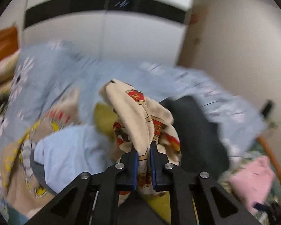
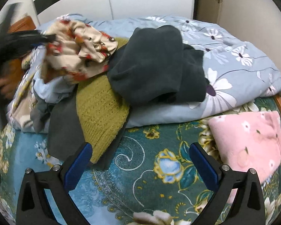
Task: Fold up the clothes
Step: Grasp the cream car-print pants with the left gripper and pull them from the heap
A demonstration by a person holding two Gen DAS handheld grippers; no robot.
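On the far left of the right wrist view, the left gripper (image 2: 46,36) comes in as a blurry black shape, with a bit of a hand (image 2: 3,86) behind it. It's clamped on the cream printed garment (image 1: 138,120); the left wrist view shows the cloth pinched right between the two blue pads and bunched up ahead of the fingers, lifted above the rest of the pile.

Next over is the pile itself, sitting on the blue floral duvet (image 2: 234,60). I count one light blue piece (image 2: 52,88) under the cream one, one grey item (image 2: 63,127) hanging down at the front, one olive knit sweater (image 2: 101,116) partly over the grey, and one dark garment (image 2: 155,65) on top, touching the sweater's upper right side.

In the middle foreground the right gripper (image 2: 140,161) has its fingers spread wide apart, gripping nothing, over the teal patterned blanket (image 2: 140,140). Its left finger is just beside the sweater's lower edge, though I can't tell if it touches.

Far right, one folded pink floral piece (image 2: 252,140) lies on the blanket, well apart from the pile.
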